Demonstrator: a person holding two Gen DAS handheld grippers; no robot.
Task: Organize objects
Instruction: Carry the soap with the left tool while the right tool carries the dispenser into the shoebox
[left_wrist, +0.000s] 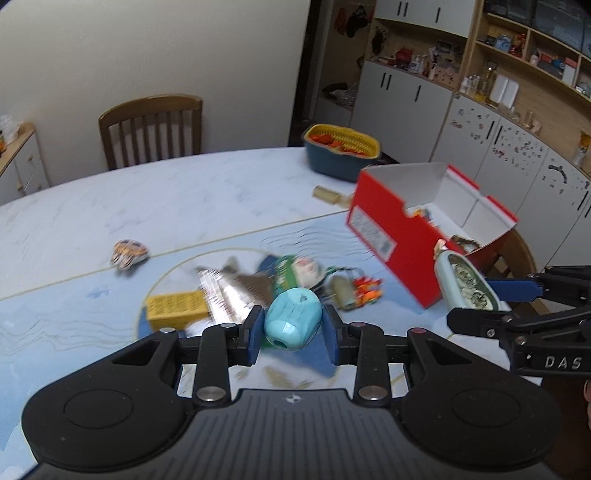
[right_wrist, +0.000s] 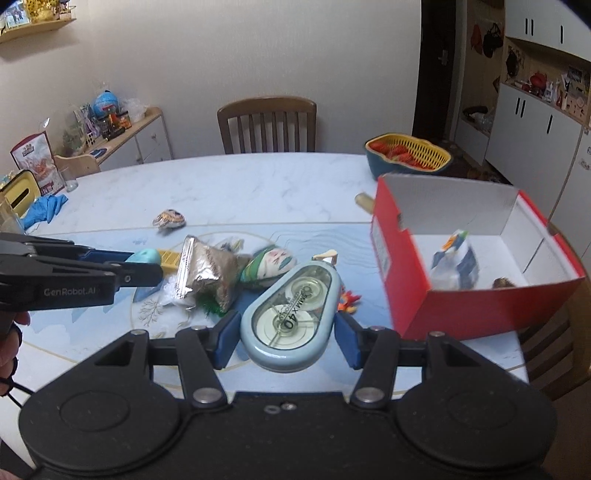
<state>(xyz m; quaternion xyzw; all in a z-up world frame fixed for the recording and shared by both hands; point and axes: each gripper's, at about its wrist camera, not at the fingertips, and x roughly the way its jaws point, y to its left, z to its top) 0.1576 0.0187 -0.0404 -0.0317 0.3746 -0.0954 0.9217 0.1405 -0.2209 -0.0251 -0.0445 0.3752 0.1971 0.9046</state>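
Box (right_wrist: 476, 295) lies open to the right, nearest the right gripper (right_wrist: 286, 325), closed on a tape dispenser (right_wrist: 291, 314) whose long axis points forward. Left gripper (left_wrist: 293, 328), farther off, clamps a turquoise sharpener (left_wrist: 291, 317).

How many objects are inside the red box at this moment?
2 can be seen in the red box: a blurred white-and-blue packet near the middle, and a small brown thing by its near wall. Others may be hidden.
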